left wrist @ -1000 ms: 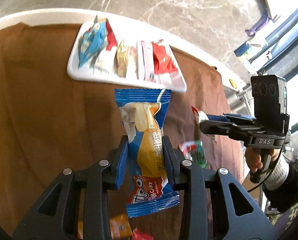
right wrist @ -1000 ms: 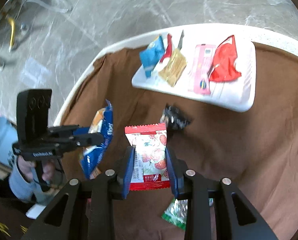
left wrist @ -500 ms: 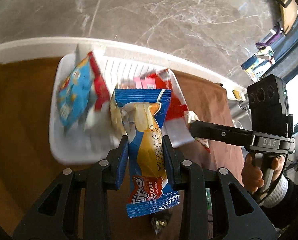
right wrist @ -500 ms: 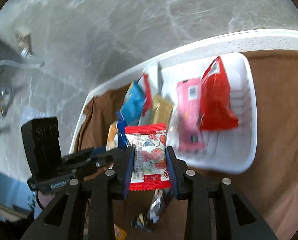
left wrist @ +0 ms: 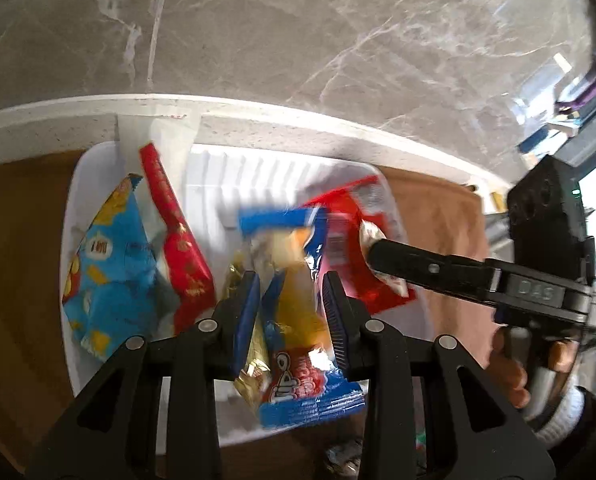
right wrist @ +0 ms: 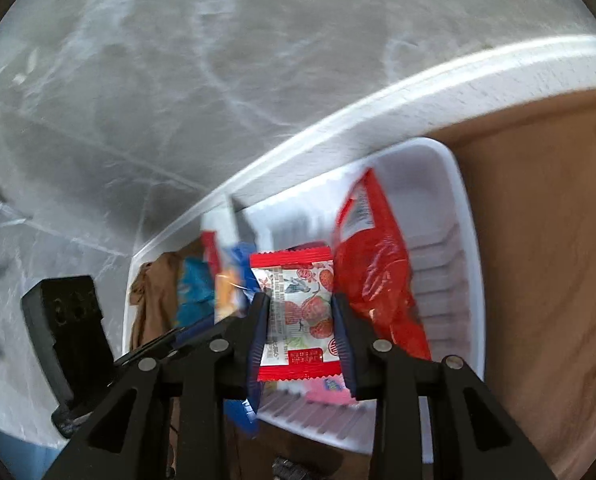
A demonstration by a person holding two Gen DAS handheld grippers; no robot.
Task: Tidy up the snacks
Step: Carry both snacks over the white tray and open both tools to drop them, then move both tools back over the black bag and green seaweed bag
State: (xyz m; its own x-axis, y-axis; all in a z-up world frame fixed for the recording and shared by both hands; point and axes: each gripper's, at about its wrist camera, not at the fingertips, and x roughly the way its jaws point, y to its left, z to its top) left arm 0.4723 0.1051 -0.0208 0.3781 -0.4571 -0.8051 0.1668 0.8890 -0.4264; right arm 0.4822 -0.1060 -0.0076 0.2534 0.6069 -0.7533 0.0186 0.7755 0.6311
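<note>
L gripper (left wrist: pixel 289 304) clamped on blue cake pack (left wrist: pixel 298 320), jaws narrow, pads pressing both sides; pack upright, top blurred, hanging over white tray (left wrist: pixel 73 216). R gripper (right wrist: pixel 300 320) clamped on red-edged strawberry snack (right wrist: pixel 298 312), jaws narrow, also over tray near its middle. In tray, L wrist view: light-blue chip bag (left wrist: pixel 109 272) at left, red stick pack (left wrist: pixel 177 248) just right of it, gold wrapper (left wrist: pixel 249 344) near middle partly behind L finger, red bag (left wrist: pixel 358 256) at right. R wrist view: same red bag (right wrist: pixel 378 272) just right of strawberry snack, pink pack (right wrist: pixel 330 392) under it, mostly hidden. Tray on brown cloth (right wrist: pixel 546 248) by far edge of white table (left wrist: pixel 257 116); grey marble floor (left wrist: pixel 298 32) beyond. Person's hand (left wrist: pixel 510 364) gripping R gripper handle at right in L wrist view. Small dark wrapper (right wrist: pixel 293 468) on cloth near tray's near edge, too blurred to read
</note>
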